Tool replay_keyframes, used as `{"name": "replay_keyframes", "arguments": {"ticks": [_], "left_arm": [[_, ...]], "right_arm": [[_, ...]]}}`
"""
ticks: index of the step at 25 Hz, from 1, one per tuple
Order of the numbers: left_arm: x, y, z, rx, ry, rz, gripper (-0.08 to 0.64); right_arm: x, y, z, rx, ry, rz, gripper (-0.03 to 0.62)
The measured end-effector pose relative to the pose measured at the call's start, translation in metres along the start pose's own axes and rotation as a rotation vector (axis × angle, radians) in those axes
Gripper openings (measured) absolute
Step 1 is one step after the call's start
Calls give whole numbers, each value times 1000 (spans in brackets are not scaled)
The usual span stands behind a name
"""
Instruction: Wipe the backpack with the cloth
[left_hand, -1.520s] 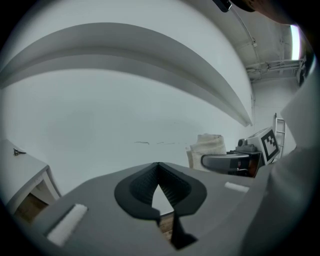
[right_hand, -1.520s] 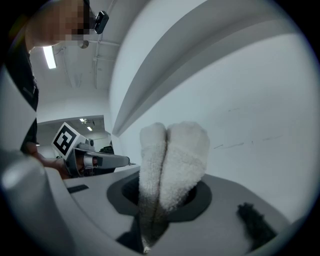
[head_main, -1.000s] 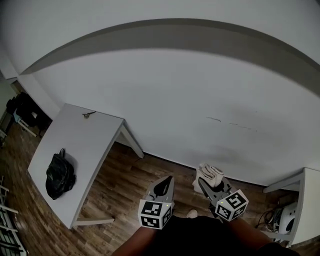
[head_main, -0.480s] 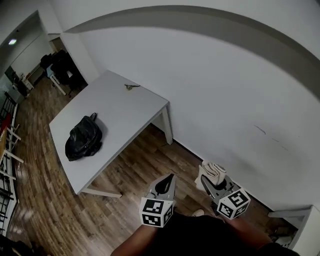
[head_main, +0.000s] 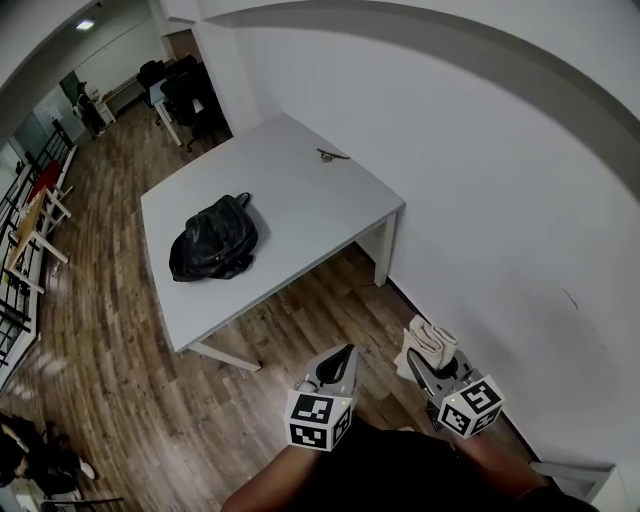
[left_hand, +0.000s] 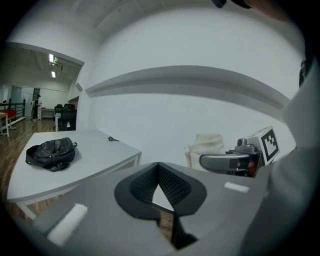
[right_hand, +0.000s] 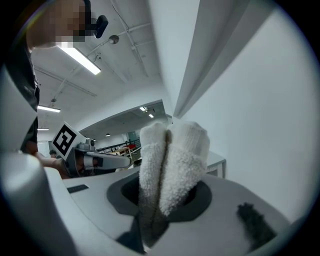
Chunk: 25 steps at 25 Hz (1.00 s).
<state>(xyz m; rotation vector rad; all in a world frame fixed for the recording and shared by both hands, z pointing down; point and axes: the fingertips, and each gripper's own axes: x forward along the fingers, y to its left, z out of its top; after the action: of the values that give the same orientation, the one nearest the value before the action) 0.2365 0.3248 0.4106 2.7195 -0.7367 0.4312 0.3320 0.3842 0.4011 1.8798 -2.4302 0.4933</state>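
Note:
A black backpack (head_main: 213, 240) lies flat on a white table (head_main: 300, 225), well ahead of me and to the left; the left gripper view shows the backpack (left_hand: 51, 153) far off at the left. A folded white cloth (head_main: 428, 343) sticks up from my right gripper (head_main: 420, 362), whose jaws are shut on it; the cloth (right_hand: 170, 165) fills the middle of the right gripper view. My left gripper (head_main: 338, 362) hangs beside the right one with its jaws shut and nothing between them (left_hand: 159, 172). Both grippers are over the wooden floor, far from the table.
A small dark object (head_main: 331, 154) lies near the table's far edge. A white wall (head_main: 500, 180) runs along the right. Wooden floor (head_main: 130, 400) spreads to the left, with dark chairs and desks (head_main: 180, 85) in the far room and railings (head_main: 25, 230) at the left.
The view has swung left: the table and backpack have moved from the left edge toward the middle and look larger. Both grippers keep their places, the cloth still held.

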Motion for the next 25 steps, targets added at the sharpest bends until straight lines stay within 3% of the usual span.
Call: {"name": "replay_keyframes", "arguments": {"ticks": [25], "left_arm": [[7, 209, 21, -79, -30, 132, 8]], "right_arm": [[211, 39, 10, -53, 79, 130, 87]]}}
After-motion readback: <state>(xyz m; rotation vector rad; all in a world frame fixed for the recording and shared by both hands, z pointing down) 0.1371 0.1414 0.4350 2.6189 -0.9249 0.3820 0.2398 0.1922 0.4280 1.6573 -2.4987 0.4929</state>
